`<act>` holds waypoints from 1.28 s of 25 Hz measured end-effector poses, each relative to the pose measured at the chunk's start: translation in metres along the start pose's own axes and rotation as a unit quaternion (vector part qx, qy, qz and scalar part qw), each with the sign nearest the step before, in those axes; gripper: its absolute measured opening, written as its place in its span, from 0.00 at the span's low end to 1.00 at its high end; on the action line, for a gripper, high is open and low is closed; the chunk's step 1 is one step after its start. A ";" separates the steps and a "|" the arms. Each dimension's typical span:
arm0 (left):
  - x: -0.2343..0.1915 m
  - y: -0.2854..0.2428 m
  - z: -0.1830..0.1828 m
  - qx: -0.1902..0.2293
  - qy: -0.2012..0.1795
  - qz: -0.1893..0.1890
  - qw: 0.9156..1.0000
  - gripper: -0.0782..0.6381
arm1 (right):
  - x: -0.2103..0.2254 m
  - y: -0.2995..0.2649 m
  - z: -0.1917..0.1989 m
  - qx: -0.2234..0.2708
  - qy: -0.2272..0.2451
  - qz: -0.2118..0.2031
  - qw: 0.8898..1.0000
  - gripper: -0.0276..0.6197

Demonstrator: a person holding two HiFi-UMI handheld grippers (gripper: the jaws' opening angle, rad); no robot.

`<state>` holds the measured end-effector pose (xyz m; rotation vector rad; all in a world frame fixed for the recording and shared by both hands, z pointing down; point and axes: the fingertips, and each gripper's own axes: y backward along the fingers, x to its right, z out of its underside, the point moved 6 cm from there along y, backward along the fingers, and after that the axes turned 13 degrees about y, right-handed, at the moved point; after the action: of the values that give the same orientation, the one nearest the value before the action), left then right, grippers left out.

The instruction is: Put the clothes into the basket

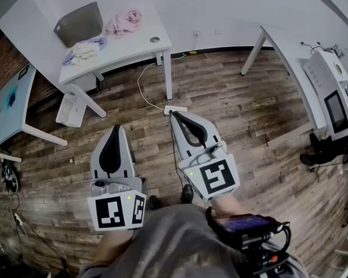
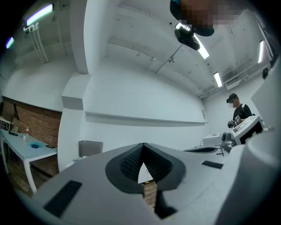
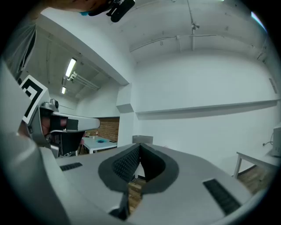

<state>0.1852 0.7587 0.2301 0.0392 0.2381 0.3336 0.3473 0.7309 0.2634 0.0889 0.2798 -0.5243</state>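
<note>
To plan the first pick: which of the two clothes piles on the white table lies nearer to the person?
The white-and-lavender pile, in front of the grey basket; the pink pile lies farther back, beside the basket.

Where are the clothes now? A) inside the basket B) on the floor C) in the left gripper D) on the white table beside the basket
D: the pink garment and the pale garment both lie on the white table, next to the grey basket rather than in it.
</note>
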 end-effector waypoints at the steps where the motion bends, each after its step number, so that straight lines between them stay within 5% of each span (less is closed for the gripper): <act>1: 0.003 -0.001 0.001 0.001 0.000 -0.001 1.000 0.12 | 0.002 0.001 0.001 0.001 0.000 -0.002 1.000 0.05; 16: 0.033 -0.016 0.031 -0.018 0.004 -0.035 0.999 0.12 | 0.042 0.008 0.036 -0.010 -0.005 -0.029 1.000 0.05; 26: -0.023 -0.064 0.038 -0.023 0.012 -0.046 0.999 0.12 | 0.048 -0.060 0.050 -0.019 -0.032 -0.029 0.999 0.05; 32: -0.077 -0.117 0.014 0.009 0.015 -0.036 0.999 0.12 | 0.056 -0.136 0.037 0.000 -0.019 -0.030 0.999 0.05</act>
<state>0.1553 0.6225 0.2518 0.0437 0.2716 0.2606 0.3336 0.5811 0.2812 0.0716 0.2457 -0.5850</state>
